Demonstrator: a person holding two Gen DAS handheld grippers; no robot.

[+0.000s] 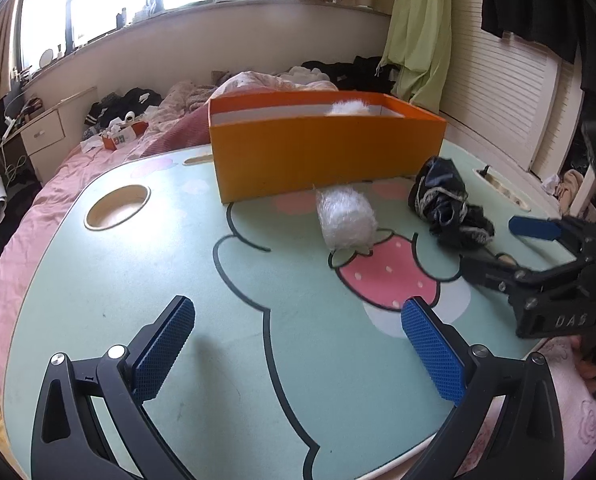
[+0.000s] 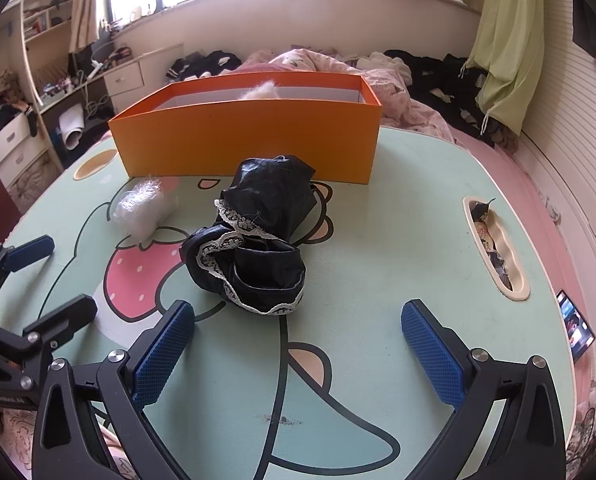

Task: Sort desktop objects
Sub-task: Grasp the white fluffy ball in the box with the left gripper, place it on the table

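Note:
An orange box (image 1: 322, 152) (image 2: 250, 140) stands at the far side of the green cartoon-print lap table (image 1: 138, 264) (image 2: 398, 240), with something white and fluffy (image 1: 348, 107) (image 2: 260, 91) showing above its rim. A white fuzzy bundle (image 1: 346, 216) (image 2: 142, 208) lies just in front of the box. A crumpled black garment with white lace trim (image 1: 446, 204) (image 2: 254, 240) lies right of it. My right gripper (image 2: 298, 344) (image 1: 494, 248) is open, just short of the black garment. My left gripper (image 1: 298, 344) (image 2: 58, 276) is open over bare tabletop, nothing between its fingers.
The table has a round cup hole (image 1: 118, 206) at the left and an oblong slot (image 2: 496, 248) at the right holding small items. A phone (image 2: 576, 328) lies off the table's right edge. A pink bed with clothes surrounds the table.

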